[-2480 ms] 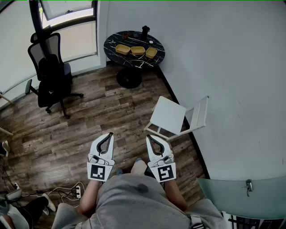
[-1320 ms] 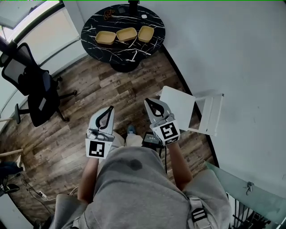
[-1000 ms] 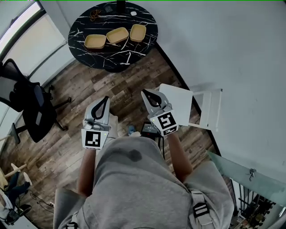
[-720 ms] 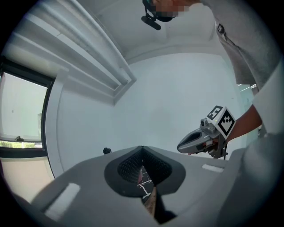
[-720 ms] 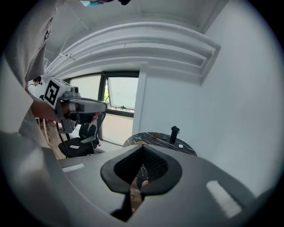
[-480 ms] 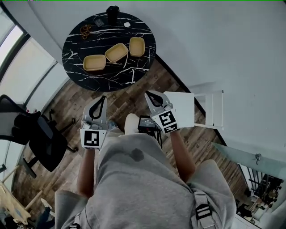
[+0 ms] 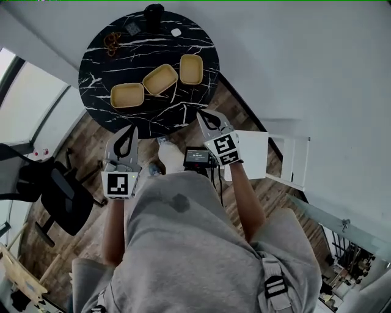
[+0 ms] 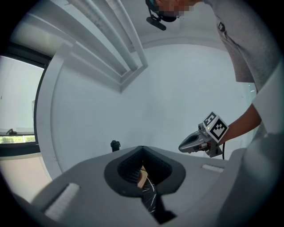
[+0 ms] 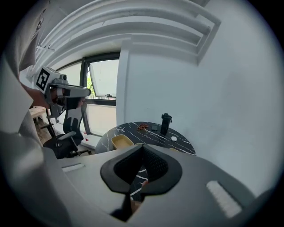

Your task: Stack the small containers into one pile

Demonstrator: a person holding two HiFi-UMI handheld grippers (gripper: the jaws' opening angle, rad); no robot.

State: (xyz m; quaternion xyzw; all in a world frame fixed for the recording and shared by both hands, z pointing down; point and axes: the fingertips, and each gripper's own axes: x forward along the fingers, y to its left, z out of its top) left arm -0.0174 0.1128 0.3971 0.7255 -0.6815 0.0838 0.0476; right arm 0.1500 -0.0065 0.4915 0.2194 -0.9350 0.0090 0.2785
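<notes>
Three shallow yellow containers lie in a row on the round black marble table: a left container, a middle container and a right container, each separate and empty. My left gripper is shut and empty, its tips over the table's near edge, short of the left container. My right gripper is also shut and empty, just short of the right container. In the left gripper view, a sliver of a yellow container shows through the shut jaws. The right gripper view shows one container on the table.
A black bottle, an orange-brown trinket and a small white disc sit at the table's far side. A white chair stands to my right by the wall, and a black office chair to my left.
The person has walked up to the table, which has come much nearer. Both grippers now reach its near edge, and both have stayed shut.
</notes>
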